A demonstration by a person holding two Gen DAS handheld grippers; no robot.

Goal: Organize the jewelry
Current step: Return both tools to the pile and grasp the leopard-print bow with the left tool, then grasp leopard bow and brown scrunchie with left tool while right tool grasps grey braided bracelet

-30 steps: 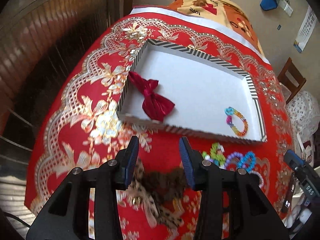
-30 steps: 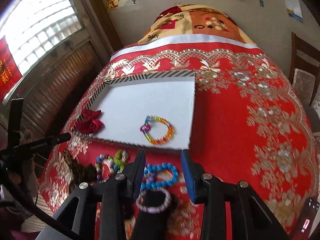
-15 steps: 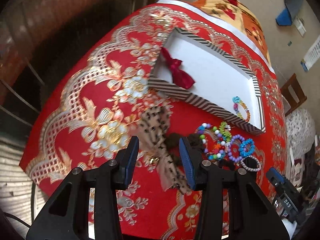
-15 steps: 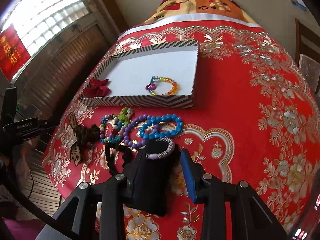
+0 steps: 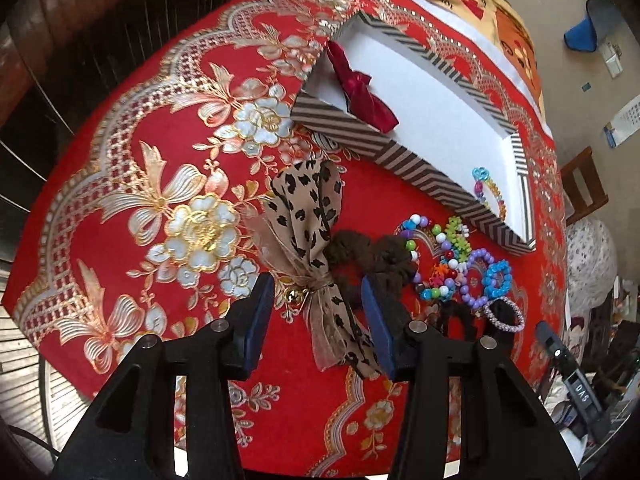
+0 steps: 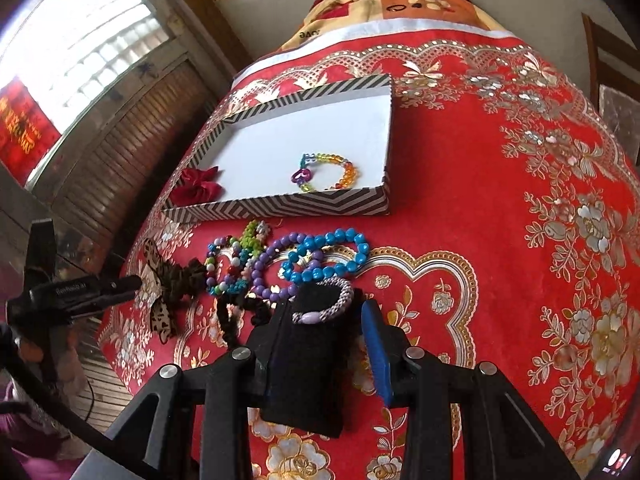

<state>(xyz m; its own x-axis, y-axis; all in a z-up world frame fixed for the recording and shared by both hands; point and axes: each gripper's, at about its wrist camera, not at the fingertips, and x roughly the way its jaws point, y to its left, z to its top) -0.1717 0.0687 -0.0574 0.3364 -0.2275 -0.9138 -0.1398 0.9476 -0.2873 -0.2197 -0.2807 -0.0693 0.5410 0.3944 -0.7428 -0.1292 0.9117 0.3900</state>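
the tray (image 6: pixel 280 205) sits on the tablecloth (image 6: pixel 500 208). inside it, a bow (image 6: pixel 200 186) lies at its left near corner and a bead bracelet (image 6: pixel 326 172) toward its right near side. before the tray lies a cluster of bracelets (image 6: pixel 280 264); left of that cluster, a patterned ribbon bow (image 5: pixel 308 236).
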